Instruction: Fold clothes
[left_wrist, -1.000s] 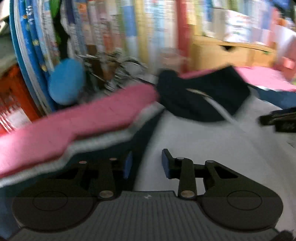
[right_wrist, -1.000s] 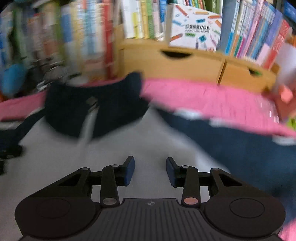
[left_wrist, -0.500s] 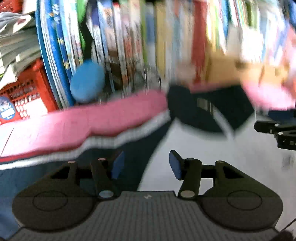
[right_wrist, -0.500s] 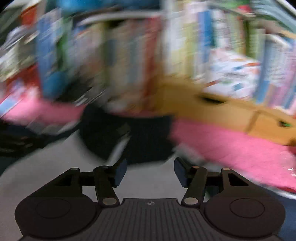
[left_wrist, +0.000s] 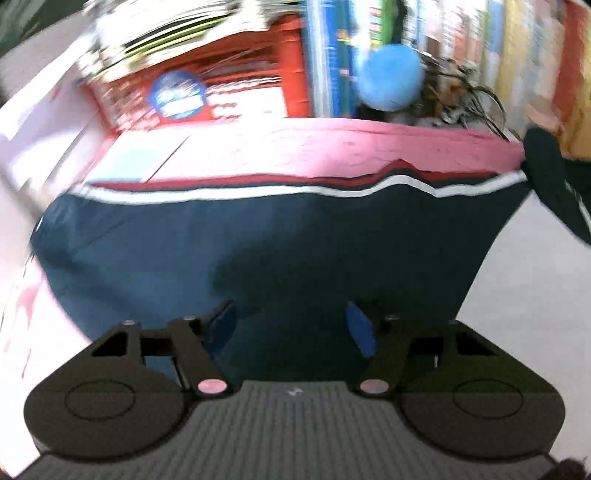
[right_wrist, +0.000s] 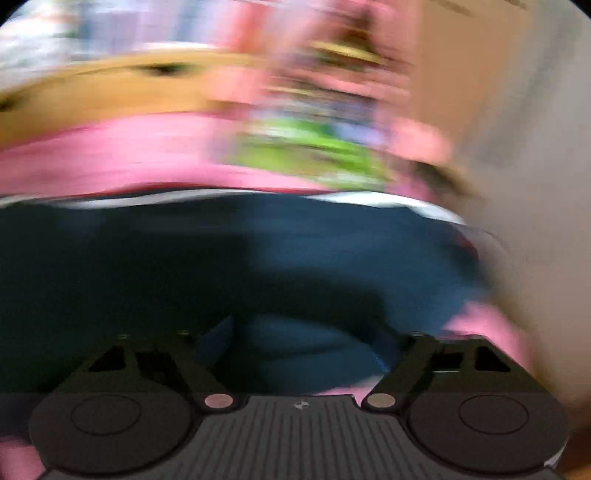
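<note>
Left wrist view first: the left gripper (left_wrist: 291, 325) has its blue-padded fingers (left_wrist: 360, 332) spread and opening wider, hovering over the navy fabric sleeve with red and white stripes (left_wrist: 258, 243). Nothing's pinched. That sleeve lies flat across a pink tabletop (left_wrist: 332, 147), running toward the garment's dark collar (left_wrist: 554, 184) at the right edge. Behind it there's a red plastic crate (left_wrist: 236, 85) and a round blue ball-like thing (left_wrist: 391, 81).

Right wrist view is super blurry. The right gripper (right_wrist: 303, 347) is also spread and opening, empty, with navy cloth (right_wrist: 295, 258) right under it. A wooden drawer unit (right_wrist: 110, 88) sits at the back.
</note>
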